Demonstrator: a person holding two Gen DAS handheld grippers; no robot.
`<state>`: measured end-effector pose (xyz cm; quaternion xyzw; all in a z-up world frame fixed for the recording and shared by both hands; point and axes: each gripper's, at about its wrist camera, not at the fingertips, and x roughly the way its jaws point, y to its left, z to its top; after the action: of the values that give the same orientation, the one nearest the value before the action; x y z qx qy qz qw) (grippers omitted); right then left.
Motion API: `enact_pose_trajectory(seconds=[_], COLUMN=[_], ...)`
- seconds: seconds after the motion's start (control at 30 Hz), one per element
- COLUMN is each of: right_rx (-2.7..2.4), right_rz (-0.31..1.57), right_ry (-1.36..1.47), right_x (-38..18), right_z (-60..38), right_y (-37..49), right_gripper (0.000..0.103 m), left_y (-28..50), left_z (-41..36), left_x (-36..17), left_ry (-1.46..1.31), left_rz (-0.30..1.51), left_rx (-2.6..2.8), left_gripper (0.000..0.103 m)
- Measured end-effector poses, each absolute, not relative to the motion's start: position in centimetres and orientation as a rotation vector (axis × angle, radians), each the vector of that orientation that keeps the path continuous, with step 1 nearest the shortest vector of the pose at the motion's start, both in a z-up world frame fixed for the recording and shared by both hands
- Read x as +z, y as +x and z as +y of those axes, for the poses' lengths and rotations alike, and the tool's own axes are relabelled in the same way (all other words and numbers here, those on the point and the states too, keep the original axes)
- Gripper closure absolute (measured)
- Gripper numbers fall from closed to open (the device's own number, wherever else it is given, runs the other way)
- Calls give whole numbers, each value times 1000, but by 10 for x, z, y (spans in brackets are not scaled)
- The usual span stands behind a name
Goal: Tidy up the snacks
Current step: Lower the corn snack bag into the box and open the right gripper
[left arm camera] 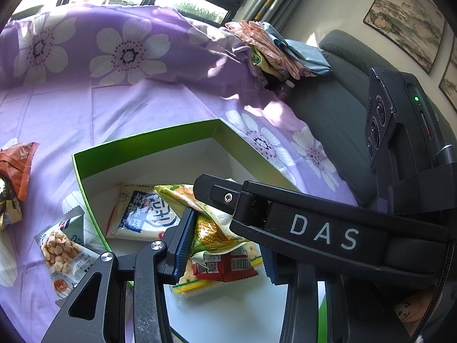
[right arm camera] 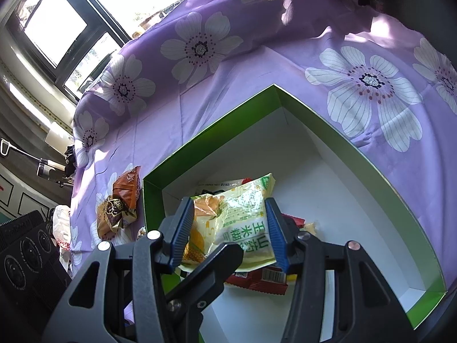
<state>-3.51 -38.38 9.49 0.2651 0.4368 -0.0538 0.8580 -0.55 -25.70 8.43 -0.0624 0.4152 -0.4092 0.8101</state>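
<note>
A green box with a white inside lies on the purple flowered cloth. In it lie a white-and-blue packet, a red packet and a yellow-edged bag. A green-yellow corn snack packet sits between the blue pads of both grippers, over the box. My right gripper has its jaws wide around the packet; its black body crosses the left wrist view. My left gripper also stands wide, its right finger mostly hidden.
Outside the box on the cloth lie a shrimp-picture packet, an orange-brown packet and a dark brown-gold one. Folded clothes rest on a grey sofa. Windows stand behind.
</note>
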Motion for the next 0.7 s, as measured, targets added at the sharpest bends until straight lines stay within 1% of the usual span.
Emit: enact_pose_trajectory(seconds=[0.7], right_rx=[-115], right_rz=[933], right_ry=[583], right_x=[89], right_z=[-388], right_y=[-35], right_gripper=[48], left_y=[-3], left_z=[-260], left_x=[82], left_ry=[-131], left_rz=[917], left_rx=[-874], left_gripper=[62])
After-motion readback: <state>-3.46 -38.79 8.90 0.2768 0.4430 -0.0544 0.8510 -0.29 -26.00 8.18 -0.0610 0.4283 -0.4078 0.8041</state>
